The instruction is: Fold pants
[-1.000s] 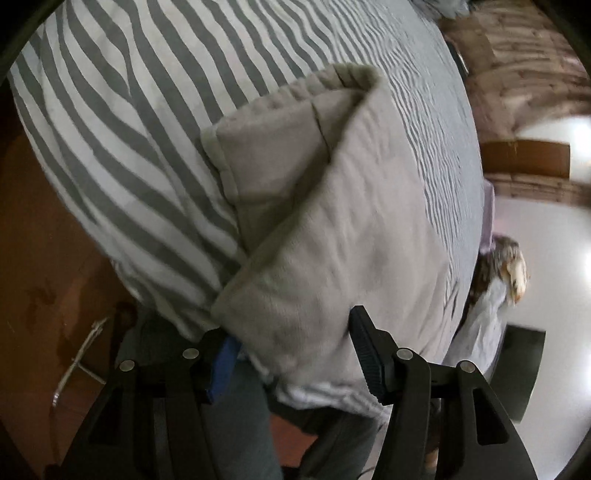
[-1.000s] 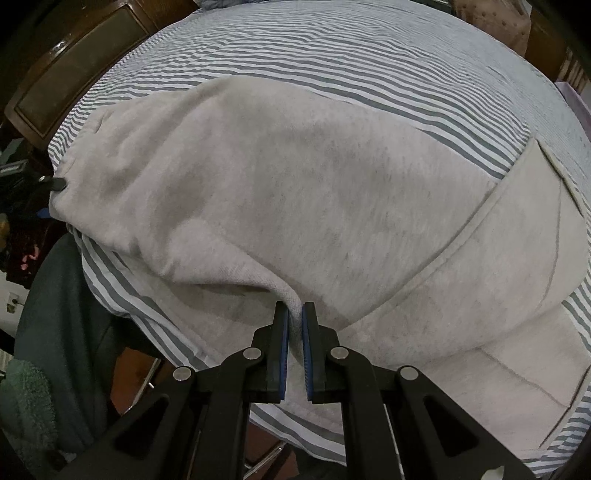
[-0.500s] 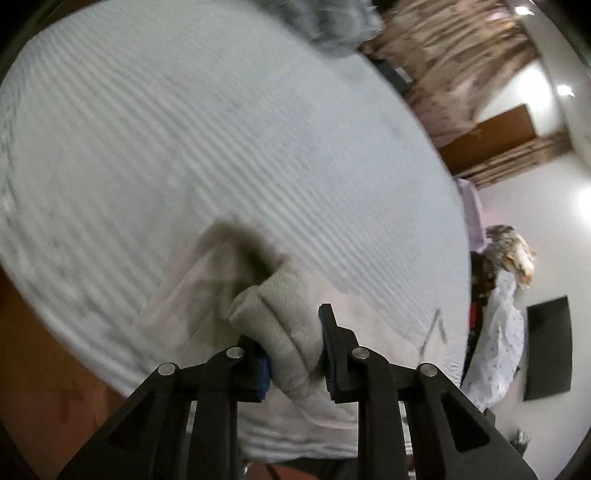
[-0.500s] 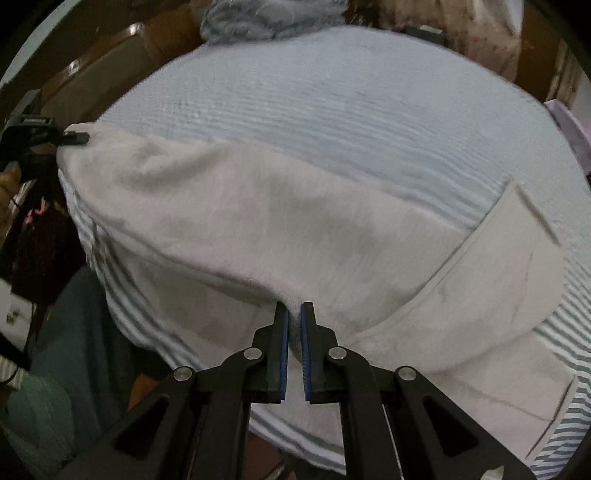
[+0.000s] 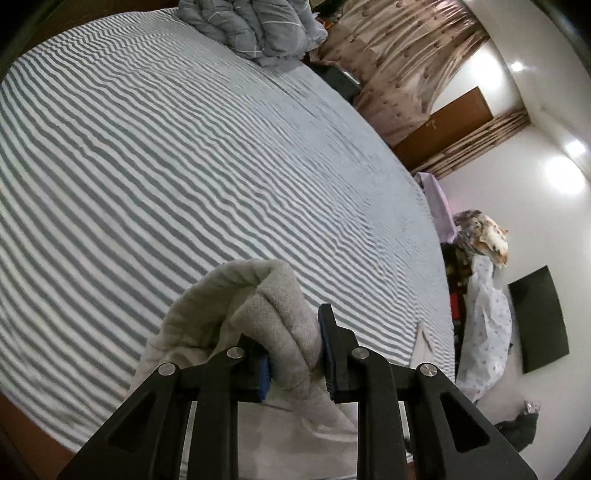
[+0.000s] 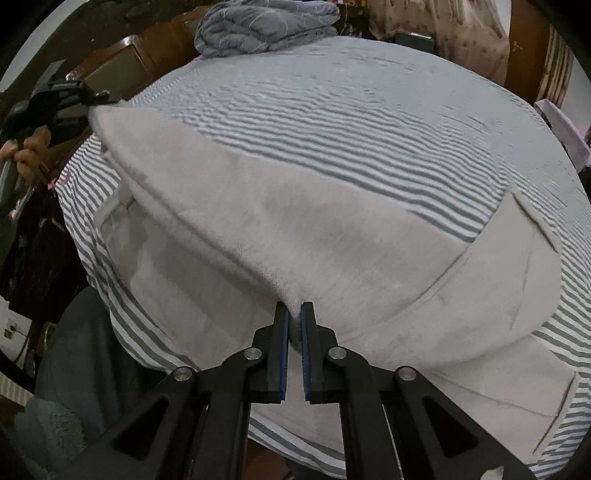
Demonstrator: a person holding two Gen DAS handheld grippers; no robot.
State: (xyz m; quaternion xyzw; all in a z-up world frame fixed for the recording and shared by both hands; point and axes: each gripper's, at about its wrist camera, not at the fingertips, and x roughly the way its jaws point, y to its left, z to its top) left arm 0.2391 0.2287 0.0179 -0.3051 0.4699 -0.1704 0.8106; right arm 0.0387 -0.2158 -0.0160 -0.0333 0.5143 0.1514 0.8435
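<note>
Both tongs pinch the light grey fleece pants (image 6: 280, 229). Left gripper (image 5: 293, 350) clamps a bunched fold; right gripper (image 6: 291, 332) nips an edge above the grey-and-white striped bedsheet (image 5: 184, 166).

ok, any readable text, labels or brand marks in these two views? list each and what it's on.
None readable.
Left gripper, seen in the right wrist view: a pale mark on its black body, too blurred to read.
Pants, striped bed cover, folded duvet, black wall panel: no text visible.

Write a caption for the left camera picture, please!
Left tongs pinch a bunched fold of beige pants above the striped bed.
</note>
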